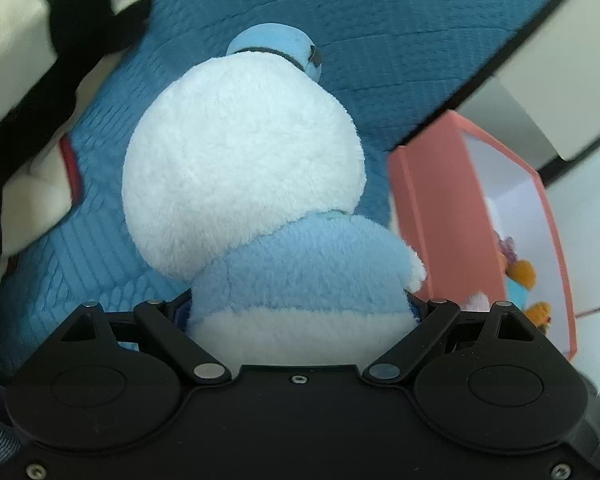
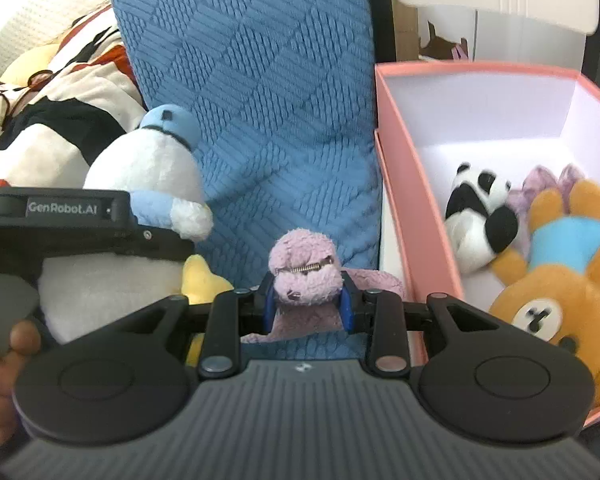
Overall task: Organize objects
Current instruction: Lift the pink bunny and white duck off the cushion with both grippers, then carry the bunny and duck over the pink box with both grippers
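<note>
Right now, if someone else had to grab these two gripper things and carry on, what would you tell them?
Left gripper: shut on the white-and-blue duck plush, held above the blue quilt.
Right gripper: shut on the pink plush, just left of the pink box.
Done: the panda plush and the orange bear plush already lie in the box.
Left: put both held toys into the box, probably the pink one first, since it is nearer.

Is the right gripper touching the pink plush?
Touching. The right wrist view shows the right gripper with its blue pads pressed against both sides of the pink plush.
</note>
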{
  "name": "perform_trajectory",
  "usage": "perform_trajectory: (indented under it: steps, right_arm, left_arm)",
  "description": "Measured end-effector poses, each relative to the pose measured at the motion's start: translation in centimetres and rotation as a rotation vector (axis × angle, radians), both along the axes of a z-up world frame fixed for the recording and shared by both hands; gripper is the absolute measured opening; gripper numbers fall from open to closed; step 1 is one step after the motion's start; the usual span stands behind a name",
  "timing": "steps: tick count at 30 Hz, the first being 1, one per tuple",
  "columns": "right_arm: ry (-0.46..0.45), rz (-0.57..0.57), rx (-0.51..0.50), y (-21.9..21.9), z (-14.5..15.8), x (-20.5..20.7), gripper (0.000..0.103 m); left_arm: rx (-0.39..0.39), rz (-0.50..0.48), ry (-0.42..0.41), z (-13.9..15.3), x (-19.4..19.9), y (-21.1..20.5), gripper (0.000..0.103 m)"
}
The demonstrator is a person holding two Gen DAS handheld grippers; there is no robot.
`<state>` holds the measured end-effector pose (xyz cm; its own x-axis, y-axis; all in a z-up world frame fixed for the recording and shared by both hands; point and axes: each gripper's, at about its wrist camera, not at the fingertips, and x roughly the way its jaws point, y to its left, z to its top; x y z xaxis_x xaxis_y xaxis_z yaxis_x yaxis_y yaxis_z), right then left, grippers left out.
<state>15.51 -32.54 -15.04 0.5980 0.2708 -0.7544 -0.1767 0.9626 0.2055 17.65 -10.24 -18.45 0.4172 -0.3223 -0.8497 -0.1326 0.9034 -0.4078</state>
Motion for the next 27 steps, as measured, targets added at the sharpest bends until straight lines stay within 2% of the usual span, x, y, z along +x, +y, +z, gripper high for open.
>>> perform_trajectory:
  steps: [9,12,21,27]
  right_arm:
    - [-0.047,-0.003,0.008,-2.1,5.0,0.9,0.034]
    - [-0.053,-0.013,0.014,-3.0,6.8,1.1,0.034]
    - [-0.113,-0.030,0.011,-6.4,11.4,1.8,0.034]
    - [-0.128,-0.087,0.051,-10.0,13.6,1.9,0.034]
  left_arm:
    - [-0.029,-0.052,-0.009,4.1,1.3,-2.2,0.089]
    - [-0.003,-0.083,-0.030,6.2,2.2,-3.5,0.089]
    - [-0.019,-0.167,-0.085,12.7,4.8,-8.3,0.090]
    - [-0.043,-0.209,-0.109,15.2,5.8,-12.1,0.090]
